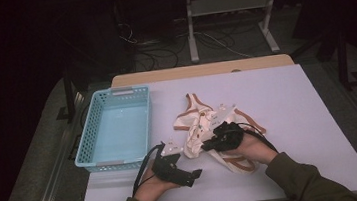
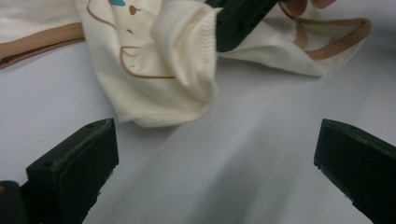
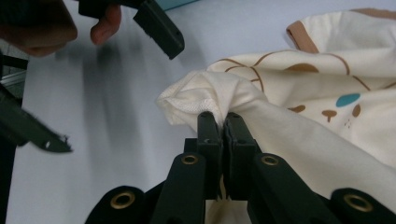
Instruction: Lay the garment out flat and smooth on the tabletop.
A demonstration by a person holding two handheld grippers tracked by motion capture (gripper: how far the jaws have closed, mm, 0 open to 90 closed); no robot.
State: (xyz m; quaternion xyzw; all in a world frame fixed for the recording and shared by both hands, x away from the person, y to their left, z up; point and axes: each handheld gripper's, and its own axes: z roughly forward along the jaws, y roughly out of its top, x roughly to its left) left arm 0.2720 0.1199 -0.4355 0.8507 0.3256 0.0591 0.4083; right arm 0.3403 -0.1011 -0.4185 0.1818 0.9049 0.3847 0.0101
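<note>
The right gripper (image 3: 222, 122) has its jaws pinched tight on a bunched fold of the cream shirt (image 1: 200, 126). The fold hides the jaw tips. The left gripper (image 1: 183, 173) has its jaws wide apart over bare table (image 1: 314, 116), holding nothing. The shirt lies crumpled near the table's middle, right of the blue basket (image 1: 87, 135).

Dim room, lit white surface (image 1: 314, 116)

At 12 o'clock a pale metal frame (image 1: 229, 4) stands over tangled floor cables (image 1: 161, 52); grey floor (image 1: 37, 160) lies at 9 o'clock.
</note>
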